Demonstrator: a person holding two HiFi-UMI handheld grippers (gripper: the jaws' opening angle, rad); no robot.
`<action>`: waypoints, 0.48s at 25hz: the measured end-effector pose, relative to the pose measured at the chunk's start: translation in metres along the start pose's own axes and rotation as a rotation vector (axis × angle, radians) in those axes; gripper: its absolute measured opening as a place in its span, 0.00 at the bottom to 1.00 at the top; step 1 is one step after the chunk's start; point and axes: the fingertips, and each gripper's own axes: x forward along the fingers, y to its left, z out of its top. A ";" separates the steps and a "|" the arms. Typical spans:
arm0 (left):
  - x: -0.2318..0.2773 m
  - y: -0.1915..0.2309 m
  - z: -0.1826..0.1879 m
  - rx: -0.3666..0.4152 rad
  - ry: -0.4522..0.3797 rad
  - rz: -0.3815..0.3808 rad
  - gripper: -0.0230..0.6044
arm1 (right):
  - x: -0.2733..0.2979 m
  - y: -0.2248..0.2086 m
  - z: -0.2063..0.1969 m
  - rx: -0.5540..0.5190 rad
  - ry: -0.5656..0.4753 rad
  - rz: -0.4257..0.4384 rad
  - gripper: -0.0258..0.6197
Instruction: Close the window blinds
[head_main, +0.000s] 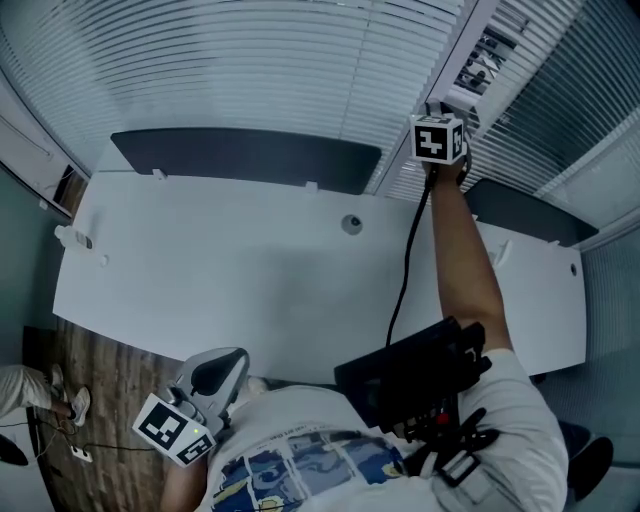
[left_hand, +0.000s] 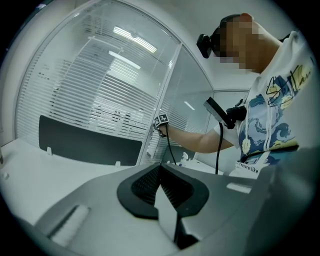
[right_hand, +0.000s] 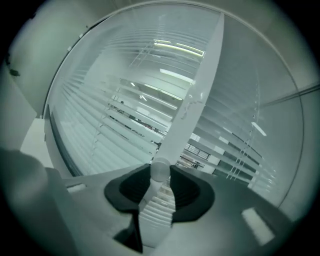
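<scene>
My right claw (right_hand: 160, 172) is clenched on the pale, ribbed tilt wand (right_hand: 157, 202), just in front of the white window post (right_hand: 197, 95). The blinds (right_hand: 115, 125) are white horizontal slats on either side of that post, with gaps showing between them. My left claw (left_hand: 161, 176) is clenched on nothing, well away from the post.

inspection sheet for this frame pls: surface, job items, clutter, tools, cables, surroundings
Surface: white desk under the window.
Job's things: blinds lowered, gaps between slats see-through; wand hangs by the mullion.
Clutter: small white item at the desk's left edge; round fitting near the back.
Tools: right tool closed on the wand's lower end; left tool shut, empty, held low.
Cables: black cable runs along the right arm to a black box at the chest.
Surroundings: dark panels behind the desk; wood floor.
</scene>
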 end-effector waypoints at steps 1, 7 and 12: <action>0.000 0.000 0.000 0.001 -0.001 -0.001 0.04 | 0.001 0.001 -0.002 -0.014 0.009 0.000 0.23; -0.002 0.001 0.001 0.006 -0.003 0.001 0.04 | 0.003 0.005 -0.004 -0.111 0.021 -0.021 0.23; -0.002 0.002 0.001 0.008 -0.002 0.003 0.04 | 0.005 0.007 -0.004 -0.132 0.031 -0.022 0.23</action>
